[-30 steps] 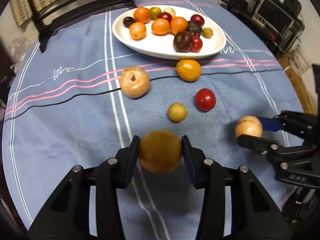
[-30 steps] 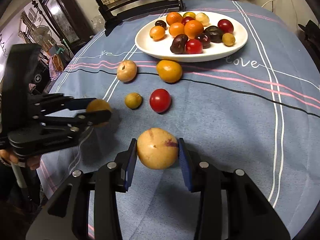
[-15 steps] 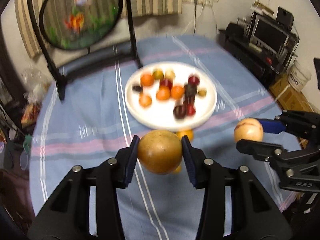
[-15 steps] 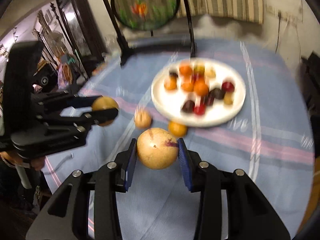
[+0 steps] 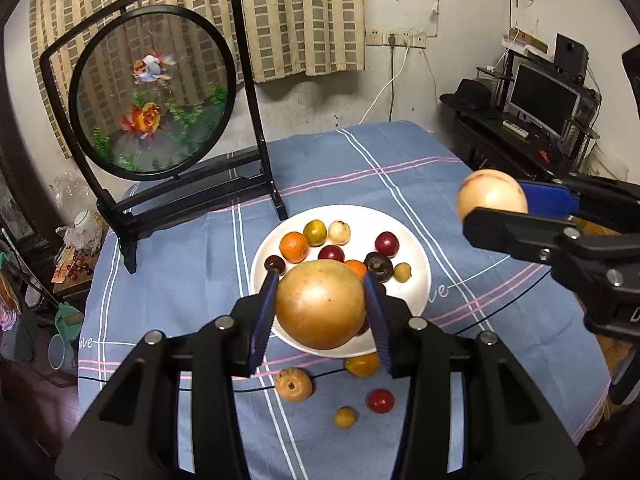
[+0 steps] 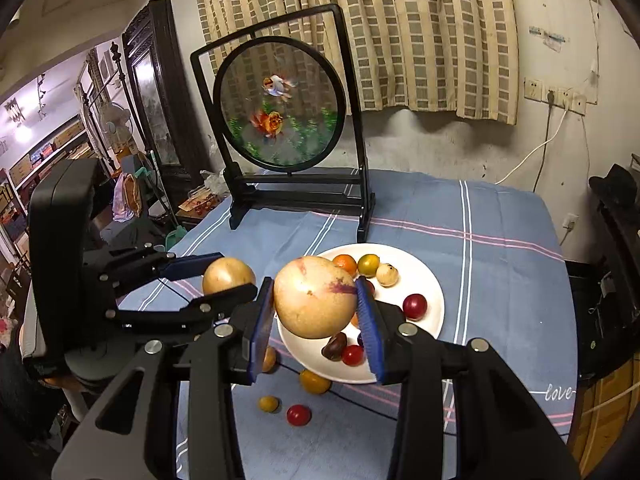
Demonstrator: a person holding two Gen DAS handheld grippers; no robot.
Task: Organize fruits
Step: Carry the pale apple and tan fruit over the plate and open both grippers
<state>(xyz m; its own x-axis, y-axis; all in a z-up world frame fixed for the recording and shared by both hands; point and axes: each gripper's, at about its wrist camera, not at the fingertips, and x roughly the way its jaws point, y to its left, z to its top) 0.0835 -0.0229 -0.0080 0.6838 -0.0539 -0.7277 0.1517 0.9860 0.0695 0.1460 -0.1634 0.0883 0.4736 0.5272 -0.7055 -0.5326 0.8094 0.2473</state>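
My left gripper [image 5: 321, 312] is shut on a large brown-gold round fruit [image 5: 320, 304], held high above the near edge of the white plate [image 5: 420, 292]. My right gripper [image 6: 316, 310] is shut on a pale yellow fruit with a purple streak [image 6: 314, 296], also held high over the plate [image 6: 434, 308]. Each gripper shows in the other's view: the right one [image 5: 492, 204] at the right, the left one [image 6: 230, 278] at the left. The plate holds several small fruits. A tan fruit [image 5: 294, 385], an orange one [image 5: 362, 365], a red one [image 5: 381, 401] and a small yellow one [image 5: 345, 417] lie on the blue cloth in front of the plate.
A black-framed round goldfish screen [image 5: 152, 96] stands on the table behind the plate. The blue striped tablecloth [image 5: 168, 280] covers a round table. A desk with a monitor [image 5: 544, 96] is at the right, clutter on the floor at the left.
Both grippers rose from table level with their fruits and now look down on the plate from higher up. The loose fruits on the cloth have not moved.
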